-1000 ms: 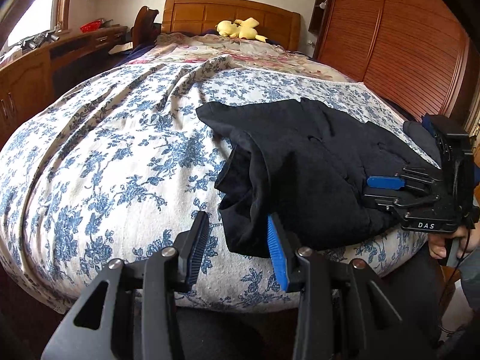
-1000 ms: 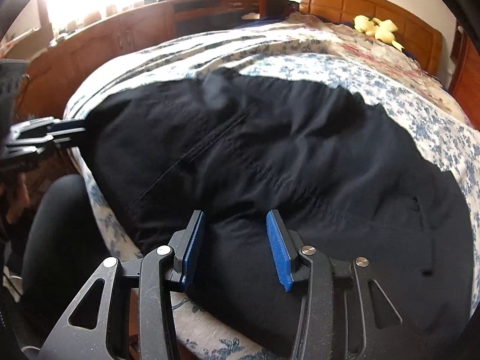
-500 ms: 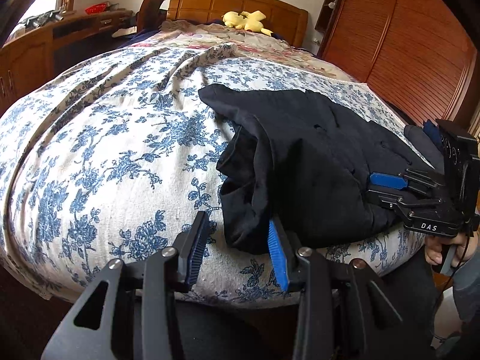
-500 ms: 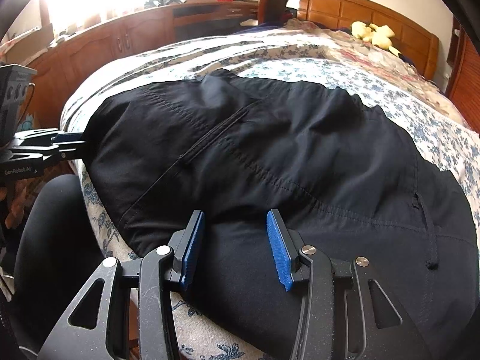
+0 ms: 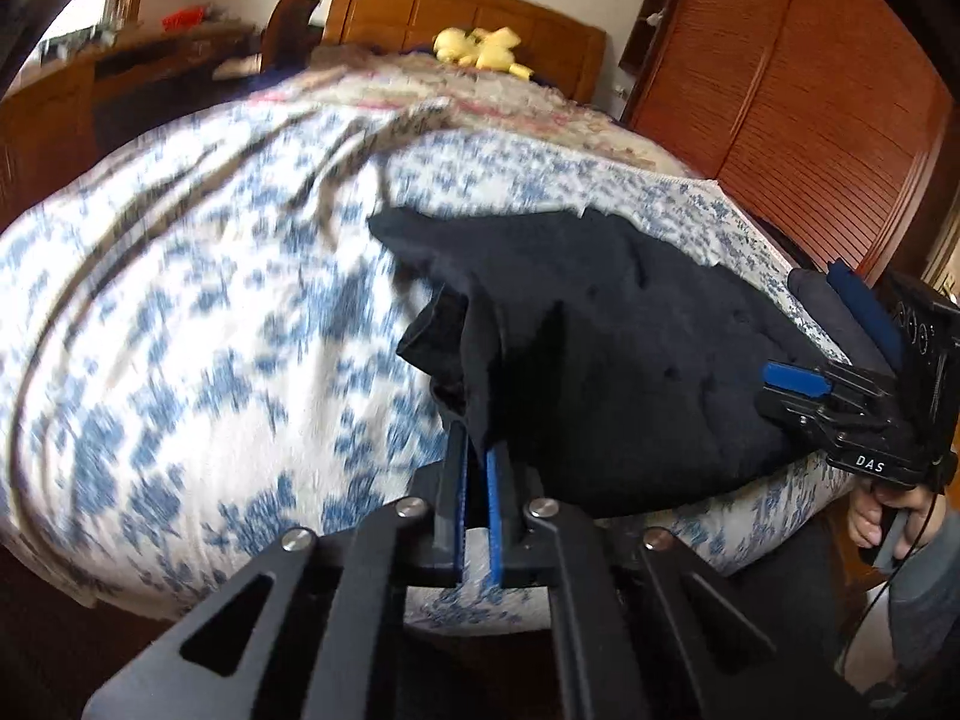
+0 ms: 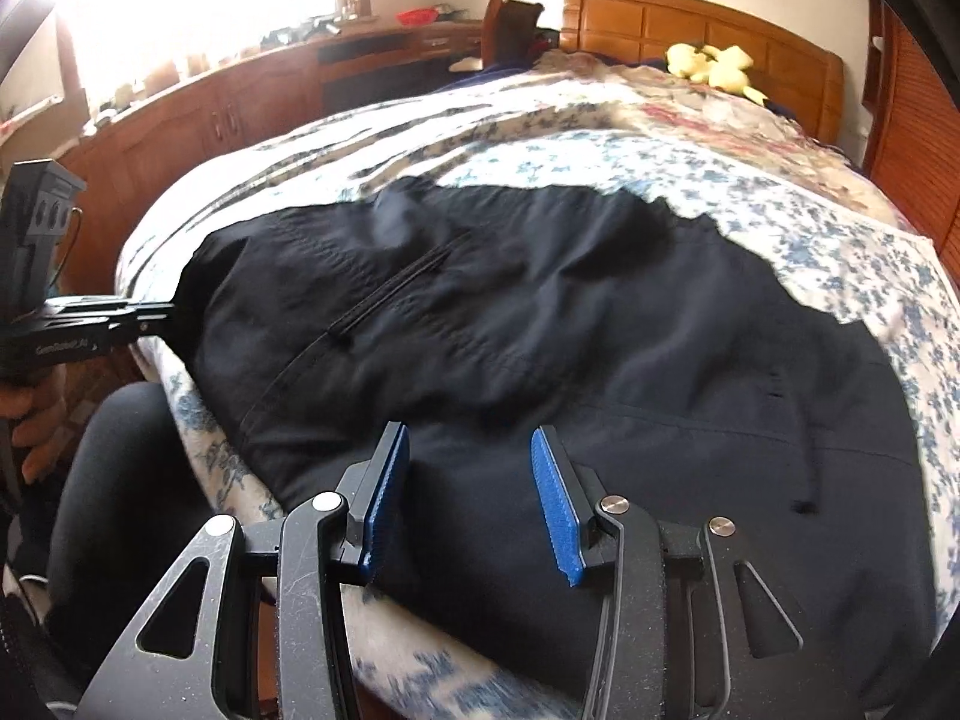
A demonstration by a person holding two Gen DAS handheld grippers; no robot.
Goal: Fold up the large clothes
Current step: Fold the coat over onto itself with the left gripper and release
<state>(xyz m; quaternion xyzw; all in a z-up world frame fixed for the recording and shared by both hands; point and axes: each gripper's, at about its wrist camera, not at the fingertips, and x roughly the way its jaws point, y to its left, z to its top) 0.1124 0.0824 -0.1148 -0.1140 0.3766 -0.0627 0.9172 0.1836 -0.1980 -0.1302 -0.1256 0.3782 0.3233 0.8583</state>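
Closing just now, the left gripper (image 5: 477, 456) is pinching the hem corner of the soft, limp black fabric garment (image 5: 600, 348), which is lying at the near edge of the blue-flowered white bedspread (image 5: 180, 330). Leftward, bare bedspread is offering folding room. Rightward, the right gripper (image 6: 471, 492) is hovering half-open over cloth, gripping nothing.

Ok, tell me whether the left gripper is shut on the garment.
Shut on it. The left gripper has just been closing, and its blue pads now pinch the near edge of the black garment lying on the floral bedspread.
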